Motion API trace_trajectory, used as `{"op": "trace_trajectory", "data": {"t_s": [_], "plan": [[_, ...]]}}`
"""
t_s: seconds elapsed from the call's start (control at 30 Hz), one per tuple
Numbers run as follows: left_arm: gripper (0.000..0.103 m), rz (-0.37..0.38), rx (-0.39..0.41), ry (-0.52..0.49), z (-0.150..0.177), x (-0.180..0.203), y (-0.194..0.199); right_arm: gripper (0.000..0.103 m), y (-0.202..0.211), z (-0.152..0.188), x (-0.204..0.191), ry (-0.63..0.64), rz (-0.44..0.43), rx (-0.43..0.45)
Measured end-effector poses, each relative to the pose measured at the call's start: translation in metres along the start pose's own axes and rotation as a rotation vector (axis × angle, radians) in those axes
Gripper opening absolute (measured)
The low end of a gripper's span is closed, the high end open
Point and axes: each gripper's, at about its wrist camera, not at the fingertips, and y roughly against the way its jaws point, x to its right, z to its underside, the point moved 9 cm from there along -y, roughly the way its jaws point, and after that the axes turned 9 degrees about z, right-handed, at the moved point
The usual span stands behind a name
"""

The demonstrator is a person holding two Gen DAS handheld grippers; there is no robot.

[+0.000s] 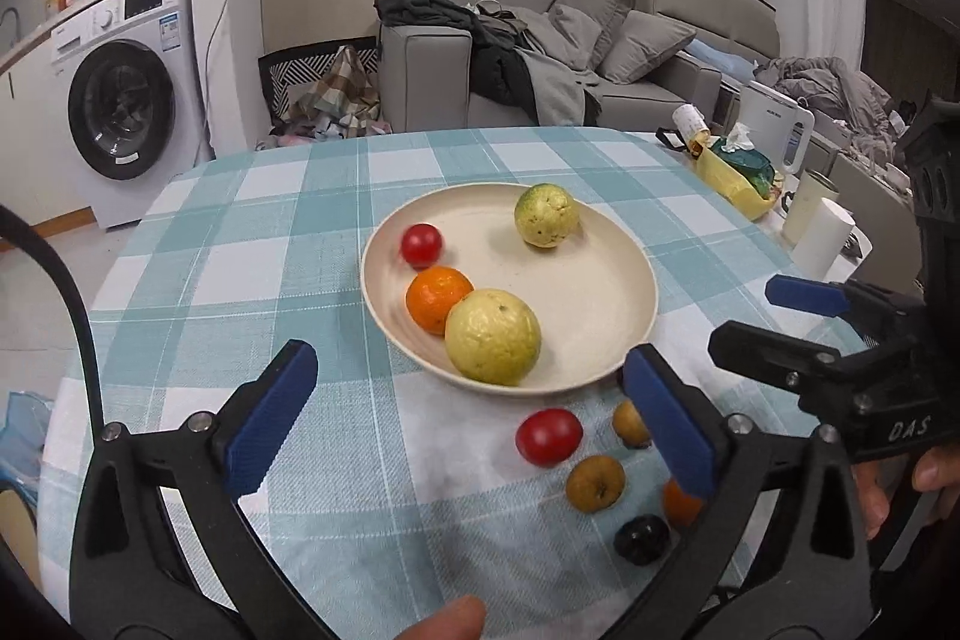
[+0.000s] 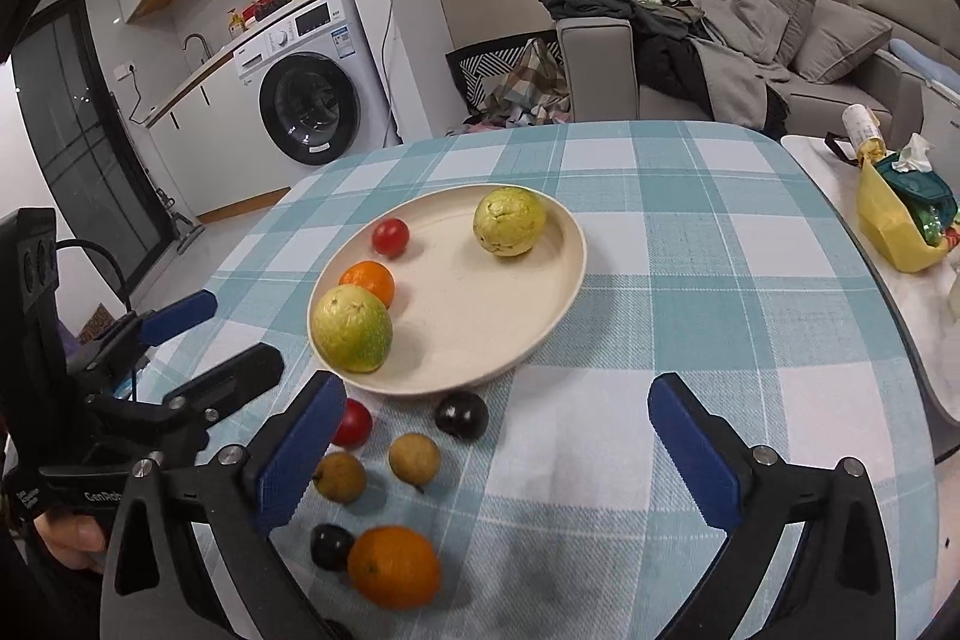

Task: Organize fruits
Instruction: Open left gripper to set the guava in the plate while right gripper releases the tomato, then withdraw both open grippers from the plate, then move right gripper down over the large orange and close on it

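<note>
— Well, any writing legible?

— Only partly. "DAS" in pale letters on the right claw's (image 1: 774, 316) black body, seen from the left wrist view. "GenRob", cut off, on the left claw's (image 2: 234, 334) body in the right wrist view. Blue label on the washing machine (image 1: 129, 100), too small to read.

— And the left claw (image 1: 474, 400)?

— Spread wide, blue pads (image 1: 273, 418) well apart, gripping nothing. Hovering over the checked bench (image 1: 270, 232) just in front of the cream plate (image 1: 600, 280).

— The right claw (image 2: 498, 436)?

— Also gaping wide, empty, touching nothing. Pads (image 2: 696, 451) either side of the loose fruit at the near edge of the plate (image 2: 480, 298).

— On the plate?

— Two yellow-green guavas, one at the far side (image 1: 546, 215), one at the near rim (image 1: 493, 337). Touching that near one, a small orange (image 1: 438, 298); beyond it, a red tomato (image 1: 421, 244), apart.

— Off the plate?

— On the cloth, near the rim: another red tomato (image 2: 353, 421), half hidden behind the right claw's pad; a dark plum (image 2: 461, 415) just beside the rim; two brownish-yellow round fruits (image 2: 340, 477) (image 2: 414, 457) close together. Nearer the camera, a second dark plum (image 2: 331, 546) touching a larger orange (image 2: 394, 567).

— Anything else?

— Yellow bag (image 2: 894, 220) stuffed with rubbish on the right, white kettle (image 1: 774, 133), grey sofa (image 1: 630, 58) heaped with clothes.
</note>
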Motion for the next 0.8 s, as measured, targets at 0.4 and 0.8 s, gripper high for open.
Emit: {"op": "trace_trajectory", "data": {"t_s": [0.4, 0.8], "plan": [[0.102, 0.018, -0.010, 0.006, 0.024, 0.011, 0.033, 0.103, 0.011, 0.031, -0.001, 0.046, 0.015, -0.045], [0.102, 0.016, -0.027, -0.010, 0.031, 0.014, 0.030, 0.103, 0.017, 0.045, -0.010, 0.105, -0.004, -0.077]]}}
